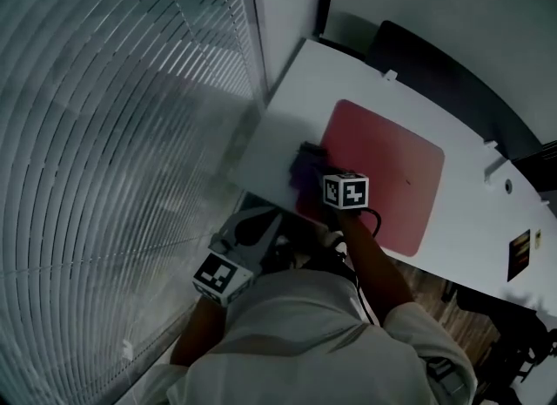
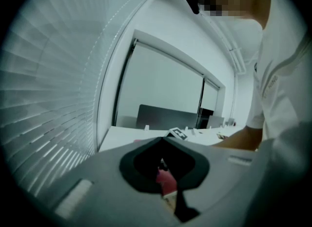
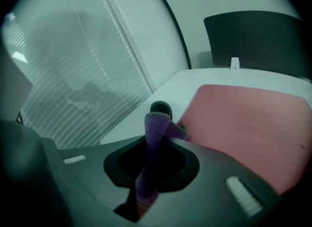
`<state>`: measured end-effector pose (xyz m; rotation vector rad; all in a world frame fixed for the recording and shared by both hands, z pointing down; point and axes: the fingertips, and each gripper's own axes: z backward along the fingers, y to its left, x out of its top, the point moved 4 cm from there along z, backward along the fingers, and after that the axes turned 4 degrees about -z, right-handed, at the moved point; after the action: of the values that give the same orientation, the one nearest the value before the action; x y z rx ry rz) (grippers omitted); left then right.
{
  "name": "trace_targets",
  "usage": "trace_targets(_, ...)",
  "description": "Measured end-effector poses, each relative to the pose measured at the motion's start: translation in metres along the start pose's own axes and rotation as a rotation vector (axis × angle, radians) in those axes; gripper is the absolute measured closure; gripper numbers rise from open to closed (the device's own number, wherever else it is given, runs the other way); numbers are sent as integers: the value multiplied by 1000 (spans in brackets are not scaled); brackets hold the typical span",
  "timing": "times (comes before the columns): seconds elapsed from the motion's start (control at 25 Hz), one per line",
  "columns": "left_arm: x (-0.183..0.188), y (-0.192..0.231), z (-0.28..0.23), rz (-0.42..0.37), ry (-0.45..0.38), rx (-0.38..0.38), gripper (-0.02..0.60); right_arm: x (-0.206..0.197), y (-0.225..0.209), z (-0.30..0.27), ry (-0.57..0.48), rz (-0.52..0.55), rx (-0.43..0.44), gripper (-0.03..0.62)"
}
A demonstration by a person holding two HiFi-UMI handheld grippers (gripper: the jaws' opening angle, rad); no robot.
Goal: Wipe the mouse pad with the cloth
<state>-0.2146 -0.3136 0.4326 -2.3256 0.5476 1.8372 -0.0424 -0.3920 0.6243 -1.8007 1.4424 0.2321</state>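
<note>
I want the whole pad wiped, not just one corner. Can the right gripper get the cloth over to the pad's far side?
Probably yes. The right gripper is shut on the purple cloth at a near corner of the red mouse pad, which lies bare; nothing blocks the way.

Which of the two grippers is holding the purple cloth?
The right gripper: its jaws pinch the cloth at the red mouse pad's corner, while the left gripper hangs off the table without it.
</note>
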Motion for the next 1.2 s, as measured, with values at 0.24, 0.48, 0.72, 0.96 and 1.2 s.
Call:
trace_targets(0.24,3,-8,-8,1,18,-62,581,-24,-48,26,7,-80,-98,546)
trace_targets(0.48,7,-36,-50,-42,31,-135,581,-46,-103,69,-22,-175,-128,546)
trace_targets(0.72,16,-107,-103,-65,45,-182,581,-74,-170,142,-56,-224,-174,546)
trace_targets(0.96,16,-185,-133,-70,48,-181,581,-113,-245,219,-69,-253,-231,546)
trace_targets(1.2,16,-239,-154,-64,35,-162,581,-138,-303,281,-89,-282,-273,546)
